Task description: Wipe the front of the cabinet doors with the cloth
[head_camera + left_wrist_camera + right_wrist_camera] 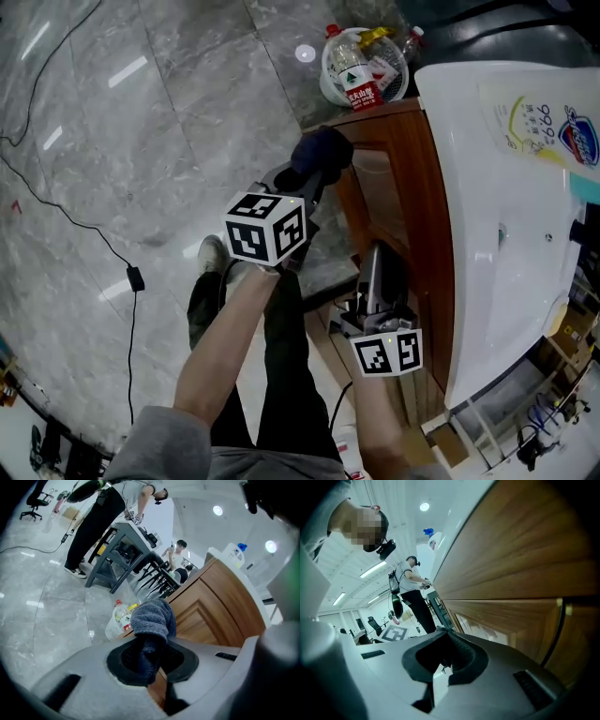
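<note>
head view – left gripper [314, 176]: clamped on a dark cloth [322, 152], held up at the far end of the wooden cabinet door [398, 202]
head view – right gripper [380, 261]: jaws narrow, just beside the door front, nearer the person than the left
head view – surroundings: white countertop [487, 253] over the cabinet, bag of plastic bottles [364, 64] on the grey tiled floor [141, 141] past the cabinet end
left gripper view – left gripper [149, 660]: jaws closed on the blue-grey cloth [152, 618], which bunches out past the tips
left gripper view – cloth position: close to the door panel [220, 606], can't tell if touching
left gripper view – background: bottles [119, 617] on the floor, a standing person [96, 522]
right gripper view – right gripper [440, 660]: jaws together, nothing between them
right gripper view – cabinet door [525, 564]: fills the right side, close beside the jaws
right gripper view – background: person [412, 590] standing well away
</note>
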### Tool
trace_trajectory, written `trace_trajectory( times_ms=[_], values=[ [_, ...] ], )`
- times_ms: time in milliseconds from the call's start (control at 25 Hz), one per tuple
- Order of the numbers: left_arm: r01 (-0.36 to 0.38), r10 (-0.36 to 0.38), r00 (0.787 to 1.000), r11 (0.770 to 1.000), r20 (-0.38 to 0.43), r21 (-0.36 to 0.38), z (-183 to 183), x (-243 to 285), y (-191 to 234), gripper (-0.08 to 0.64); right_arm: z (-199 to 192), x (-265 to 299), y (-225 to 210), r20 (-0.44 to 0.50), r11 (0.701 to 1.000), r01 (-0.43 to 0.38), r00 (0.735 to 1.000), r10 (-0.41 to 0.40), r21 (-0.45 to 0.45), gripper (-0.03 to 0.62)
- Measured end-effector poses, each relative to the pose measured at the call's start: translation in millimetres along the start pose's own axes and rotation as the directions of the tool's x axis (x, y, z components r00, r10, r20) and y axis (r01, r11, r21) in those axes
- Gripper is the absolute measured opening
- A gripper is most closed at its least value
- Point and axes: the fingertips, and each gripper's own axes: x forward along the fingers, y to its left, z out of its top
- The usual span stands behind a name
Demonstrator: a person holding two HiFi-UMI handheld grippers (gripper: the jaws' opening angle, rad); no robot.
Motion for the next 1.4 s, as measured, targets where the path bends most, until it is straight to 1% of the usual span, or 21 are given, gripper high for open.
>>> trace_trajectory(
  times_ms=[80, 200, 320, 440, 560, 680, 880, 1000, 1240, 1320, 1400],
  values=[
    [0.002, -0.003, 1.0, 0.999, 0.028, 0.033, 7.9, -16.1, -8.3, 0.046, 0.9, -1.0, 5.0, 0.002, 1.0, -0.005, 1.0, 0.005, 0.0, 0.011],
    [-0.006, 0.0, 0.998, 0.994, 0.055, 0.109, 16.8, -36.2, -15.9, 0.046, 1.9, -0.1, 13.5, 0.009, 1.0, -0.015, 1.0, 0.015, -0.013, 0.011],
    [-0.001, -0.011, 0.997, 0.989, 0.079, 0.145, 26.5, -55.7, -24.1, 0.046, 3.1, 4.7, 20.8, 0.018, 0.999, -0.016, 1.0, 0.017, -0.028, 0.009],
    [-0.005, -0.018, 0.994, 0.977, 0.107, 0.213, 39.6, -78.7, -36.8, 0.046, 8.1, 10.3, 35.8, 0.025, 0.998, -0.027, 0.999, 0.028, -0.05, 0.009],
    [-0.021, -0.022, 0.989, 0.956, 0.144, 0.293, 57.8, -102.2, -51.0, 0.046, 18.4, 14.2, 58.0, 0.035, 0.995, -0.05, 0.998, 0.053, -0.082, 0.009],
    [-0.028, -0.037, 0.984, 0.934, 0.174, 0.355, 77.6, -129.0, -68.8, 0.046, 34.7, 11.3, 82.4, 0.046, 0.994, -0.068, 0.996, 0.072, -0.083, 0.009],
    [-0.035, -0.06, 0.976, 0.907, 0.211, 0.42, 112.5, -180.9, -108.2, 0.046, 74.0, -1.4, 131.4, 0.069, 0.988, -0.107, 0.991, 0.115, -0.107, 0.009],
    [-0.024, -0.087, 0.972, 0.888, 0.22, 0.459, 131.4, -203.9, -138.2, 0.046, 102.1, -10.6, 156.0, 0.096, 0.985, -0.122, 0.986, 0.134, -0.122, 0.009],
    [-0.011, -0.127, 0.969, 0.836, 0.212, 0.548, 164.5, -250.2, -201.5, 0.047, 160.3, -38.8, 201.3, 0.136, 0.98, -0.134, 0.979, 0.153, -0.145, 0.009],
    [-0.016, -0.132, 0.967, 0.819, 0.216, 0.574, 176.5, -262.5, -220.3, 0.047, 181.2, -48.7, 210.8, 0.157, 0.98, -0.129, 0.976, 0.152, -0.151, 0.009],
    [-0.021, -0.139, 0.965, 0.807, 0.224, 0.59, 187.9, -274.3, -238.7, 0.046, 201.0, -59.7, 216.7, 0.18, 0.981, -0.117, 0.973, 0.144, -0.153, 0.009]
  ],
)
